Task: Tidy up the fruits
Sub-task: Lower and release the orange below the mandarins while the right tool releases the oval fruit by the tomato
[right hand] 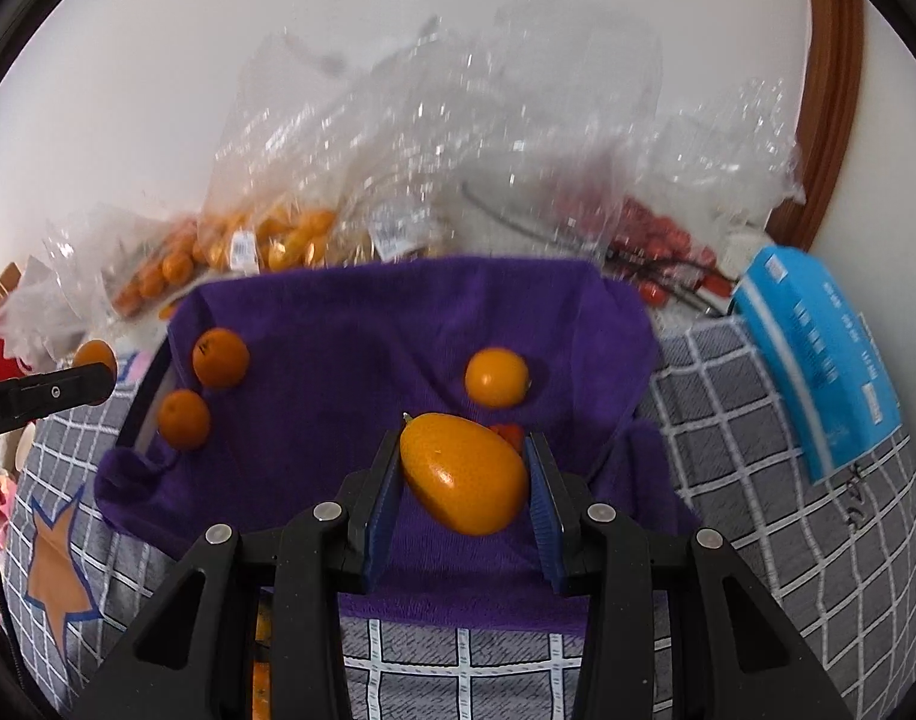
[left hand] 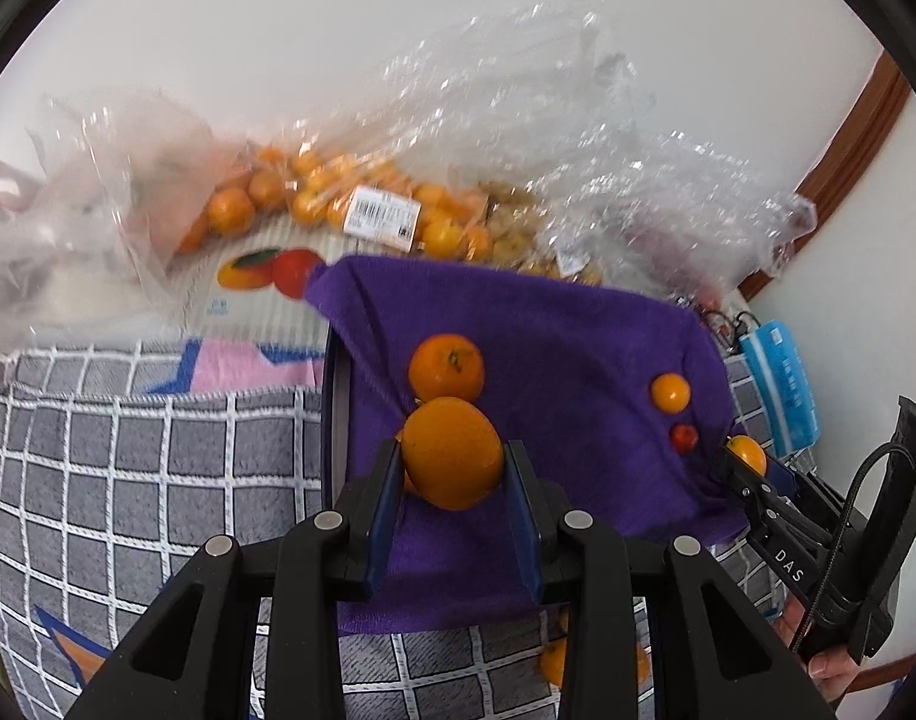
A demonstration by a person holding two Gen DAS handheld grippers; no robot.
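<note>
Left wrist: left gripper (left hand: 452,468) clamped on a round mandarin (left hand: 453,451) above the purple cloth (left hand: 565,348), just short of another mandarin (left hand: 447,367) lying there. Bagged fruit (left hand: 338,204) heaped beyond.

Right wrist: right gripper (right hand: 465,474) clamped on an oval kumquat (right hand: 463,473) over the same cloth (right hand: 362,324), near a loose kumquat (right hand: 496,377); two mandarins (right hand: 220,357) well left.

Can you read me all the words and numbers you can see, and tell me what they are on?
"DAS": white letters on the right tongs.
"AI": end of a cut-off word on the left tongs.
Barcode label on the bag of oranges: too blurred to read.
Blue packet: white print too blurred to read.
</note>
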